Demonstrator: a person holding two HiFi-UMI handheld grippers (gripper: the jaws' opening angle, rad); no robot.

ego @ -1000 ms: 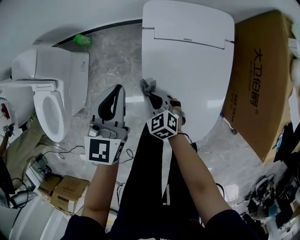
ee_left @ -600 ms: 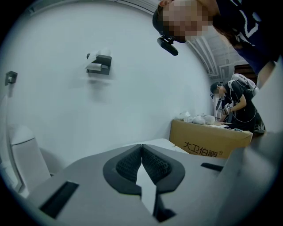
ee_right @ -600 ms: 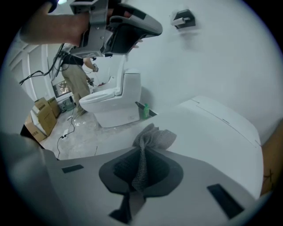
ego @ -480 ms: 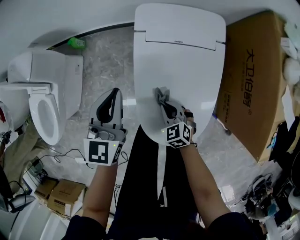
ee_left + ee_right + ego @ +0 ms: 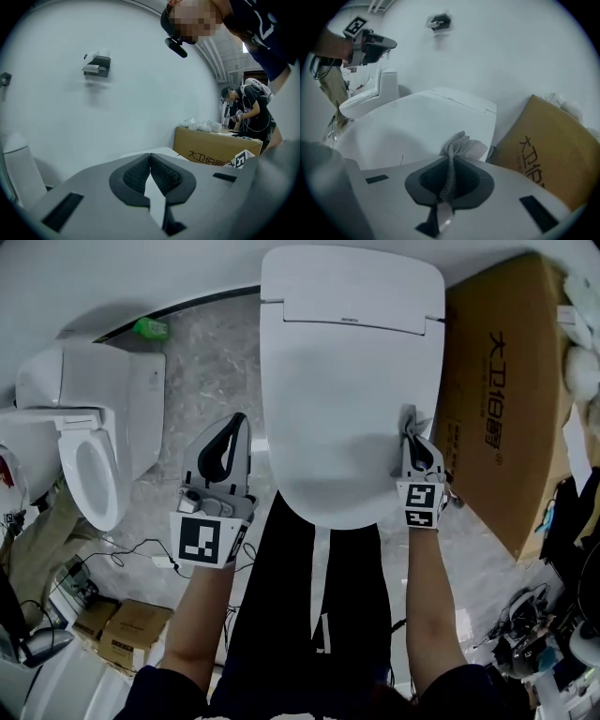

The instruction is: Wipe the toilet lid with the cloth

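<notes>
The right hand-held gripper (image 5: 412, 439), clamped on the grey cloth (image 5: 408, 416), has swept across the toilet lid (image 5: 342, 399) to its right edge (so one pass looks finished), while the left hand-held gripper (image 5: 228, 442) waits closed and empty beside the lid.

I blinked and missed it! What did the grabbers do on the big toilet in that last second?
The right gripper, shut on the cloth, swept across the toilet lid from its left edge to its right edge, ending beside the cardboard box. Nothing was picked up or let go. The left gripper stayed shut and empty, left of the lid.
</notes>
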